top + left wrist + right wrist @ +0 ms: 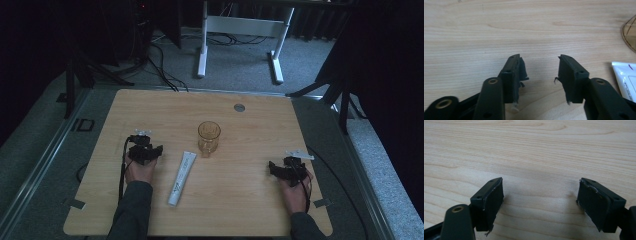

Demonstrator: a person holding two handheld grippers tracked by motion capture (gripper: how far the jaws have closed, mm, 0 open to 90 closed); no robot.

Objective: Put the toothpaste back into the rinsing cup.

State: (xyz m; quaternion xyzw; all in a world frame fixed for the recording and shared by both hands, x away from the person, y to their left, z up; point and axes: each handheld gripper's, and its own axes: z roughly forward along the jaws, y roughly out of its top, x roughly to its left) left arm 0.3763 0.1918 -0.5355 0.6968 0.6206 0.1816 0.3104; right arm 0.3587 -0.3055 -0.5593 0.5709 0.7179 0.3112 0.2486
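An amber drinking glass (pixel 208 136) stands upright near the middle of the wooden table (pixel 260 115). A white tube (pixel 181 177) lies flat just in front of it, pointing towards the person. My left gripper (pixel 144 151) rests low on the table left of the tube, open, with only bare wood between its jaws (pixel 540 66). The tube's white end (pixel 626 77) and the glass's base (pixel 629 32) show at the right edge of the left gripper view. My right gripper (pixel 286 167) sits at the table's right, open wide over bare wood (pixel 540 187).
A round grey cable grommet (pixel 239 107) is set in the table near its far edge. Beyond the table stand a white desk frame (pixel 240 30), dark tripod legs (pixel 80 70) and cables on grey carpet. Cables trail from both grippers along the forearms.
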